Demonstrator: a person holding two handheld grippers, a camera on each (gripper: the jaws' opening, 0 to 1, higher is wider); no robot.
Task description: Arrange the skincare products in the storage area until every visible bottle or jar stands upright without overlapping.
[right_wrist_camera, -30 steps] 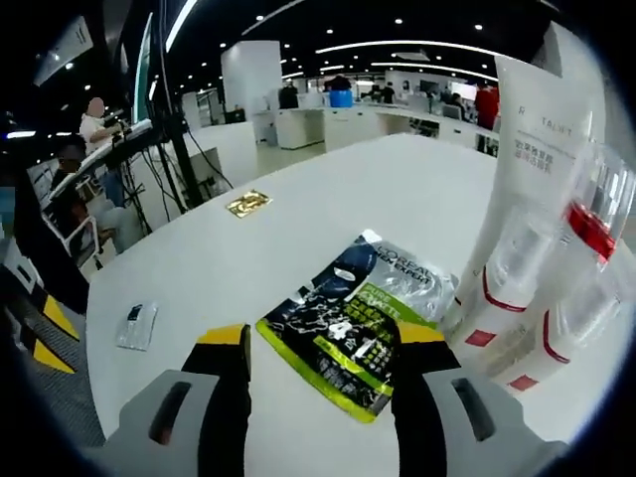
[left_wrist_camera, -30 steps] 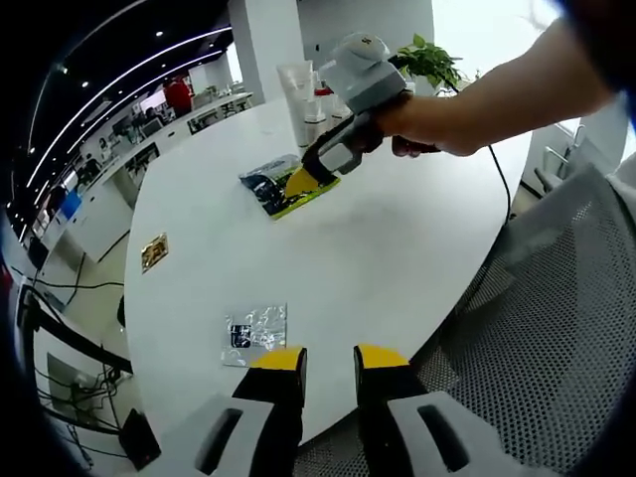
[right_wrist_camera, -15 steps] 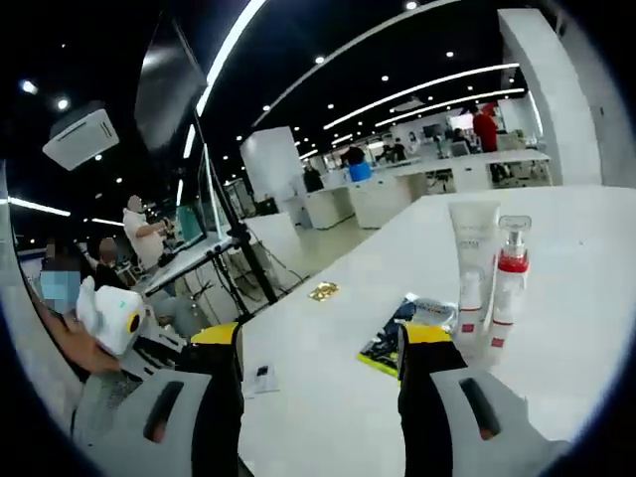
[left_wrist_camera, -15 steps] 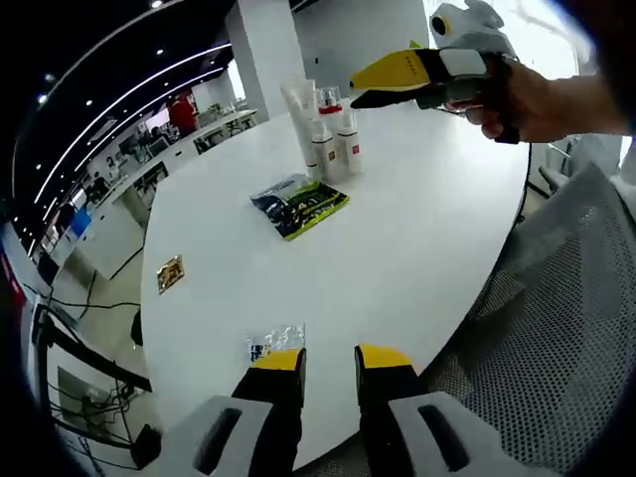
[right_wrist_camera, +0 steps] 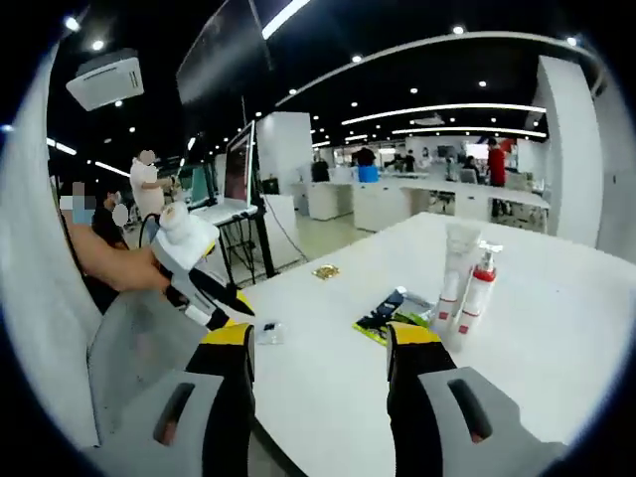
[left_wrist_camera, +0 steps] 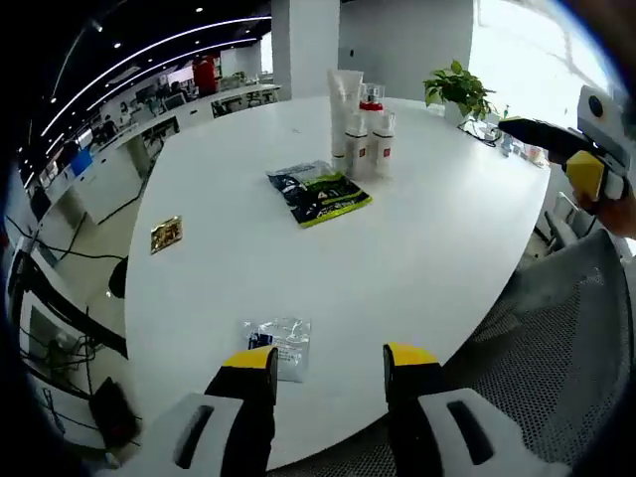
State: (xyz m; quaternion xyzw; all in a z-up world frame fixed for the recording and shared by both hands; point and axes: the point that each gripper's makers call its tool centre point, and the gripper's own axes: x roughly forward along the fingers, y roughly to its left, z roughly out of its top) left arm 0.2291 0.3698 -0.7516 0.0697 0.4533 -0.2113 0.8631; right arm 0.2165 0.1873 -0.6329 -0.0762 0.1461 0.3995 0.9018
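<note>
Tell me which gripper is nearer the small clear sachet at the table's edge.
Left. The left gripper hovers right beside the sachet; the right gripper is off the table's far side.

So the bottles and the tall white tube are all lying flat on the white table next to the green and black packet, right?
Not quite. The bottles and the tall white tube are standing upright, not lying flat, as the left gripper view shows. The rest holds: they are on the white table, next to the green and black packet, which is the thing lying flat.
</note>
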